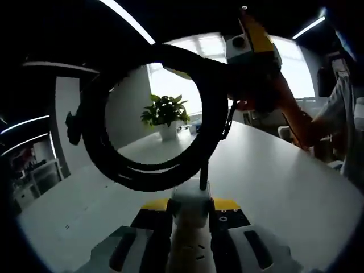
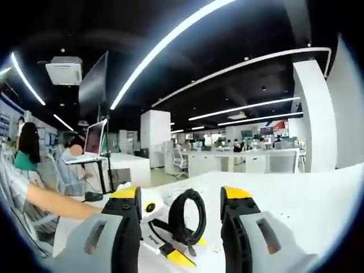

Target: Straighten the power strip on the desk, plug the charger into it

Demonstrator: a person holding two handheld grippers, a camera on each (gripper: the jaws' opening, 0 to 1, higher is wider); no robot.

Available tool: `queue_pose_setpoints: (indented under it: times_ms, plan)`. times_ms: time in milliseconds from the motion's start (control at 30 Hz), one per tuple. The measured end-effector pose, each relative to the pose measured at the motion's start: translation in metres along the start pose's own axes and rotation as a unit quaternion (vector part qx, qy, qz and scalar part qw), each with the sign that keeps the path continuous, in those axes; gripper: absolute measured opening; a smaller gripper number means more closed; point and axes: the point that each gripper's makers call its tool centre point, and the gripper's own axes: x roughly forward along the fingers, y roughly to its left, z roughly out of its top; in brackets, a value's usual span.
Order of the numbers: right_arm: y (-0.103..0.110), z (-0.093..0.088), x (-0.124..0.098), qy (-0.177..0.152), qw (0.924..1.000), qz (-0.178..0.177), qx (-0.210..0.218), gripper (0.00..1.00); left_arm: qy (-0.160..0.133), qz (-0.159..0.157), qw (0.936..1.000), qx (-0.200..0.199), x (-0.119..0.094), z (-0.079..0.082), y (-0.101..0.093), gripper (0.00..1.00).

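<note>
No legible text, label, brand, number or sign in either view. Small dark marks on the desk surface, lower left of the left gripper view: too small to read. Coloured panels on the far wall, left edge of the right gripper view, and lit boards at the far right of the office: blurred, nothing readable. Dot pattern on the left gripper's black pads: fasteners or holes, not characters.
</note>
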Motion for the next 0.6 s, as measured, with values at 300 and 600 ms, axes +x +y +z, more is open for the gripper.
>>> queue_pose_setpoints:
  times_ms: [300, 600]
  plan:
    - [-0.017, -0.014, -0.012, 0.002, 1.0, 0.002, -0.008, 0.64, -0.001, -0.003, 1.0, -0.003, 0.001, 0.001, 0.002, 0.23]
    - [-0.018, -0.067, -0.013, 0.071, 0.9818, 0.058, -0.166, 0.99, -0.003, -0.003, 1.0, -0.005, 0.002, 0.001, 0.003, 0.23]
